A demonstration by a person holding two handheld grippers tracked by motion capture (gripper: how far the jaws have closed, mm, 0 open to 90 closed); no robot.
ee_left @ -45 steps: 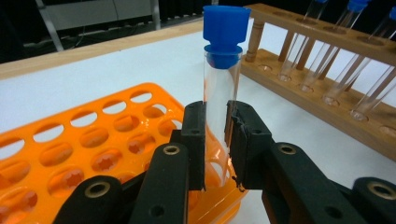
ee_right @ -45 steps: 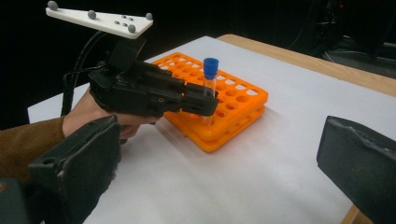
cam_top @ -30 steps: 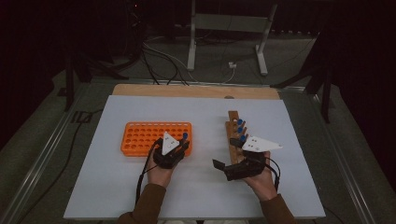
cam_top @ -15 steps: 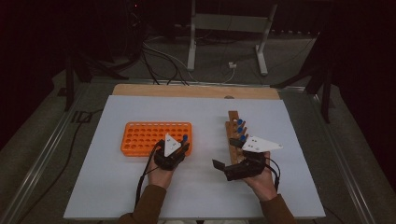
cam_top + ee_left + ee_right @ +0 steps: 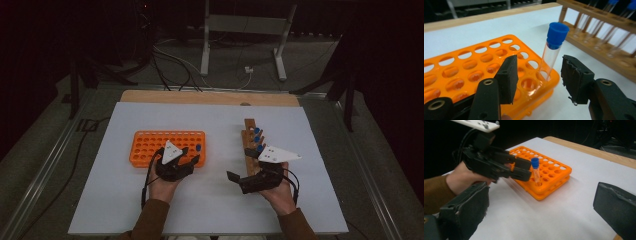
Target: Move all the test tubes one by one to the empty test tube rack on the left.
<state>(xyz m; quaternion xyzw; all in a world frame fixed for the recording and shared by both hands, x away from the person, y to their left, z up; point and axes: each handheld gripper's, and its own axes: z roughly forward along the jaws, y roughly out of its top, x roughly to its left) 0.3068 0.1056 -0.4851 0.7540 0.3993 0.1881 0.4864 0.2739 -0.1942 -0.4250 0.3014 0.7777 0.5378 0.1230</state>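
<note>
A clear tube with a blue cap (image 5: 552,50) stands upright in a corner hole of the orange rack (image 5: 461,65). My left gripper (image 5: 539,66) has just been opening; the tube stands between its pads, which are clear of it. From above, the left gripper (image 5: 189,156) sits at the orange rack's (image 5: 150,145) near right corner, by the tube (image 5: 198,148). My right gripper (image 5: 240,167) is open and empty beside the wooden rack (image 5: 248,145). In the right gripper view its wide jaws (image 5: 541,202) face the left gripper (image 5: 526,171), the tube (image 5: 535,171) and the orange rack (image 5: 549,170).
The wooden rack holds several blue-capped tubes (image 5: 257,137), also seen as a slanted row (image 5: 604,45) behind the orange rack. Both racks rest on a white mat (image 5: 215,200) over a wooden table. Cables and a metal stand lie on the floor beyond.
The left gripper's jaws have opened off the blue-capped tube, which stays standing in the orange rack. The left hand has drawn back slightly. The right hand has kept still.
</note>
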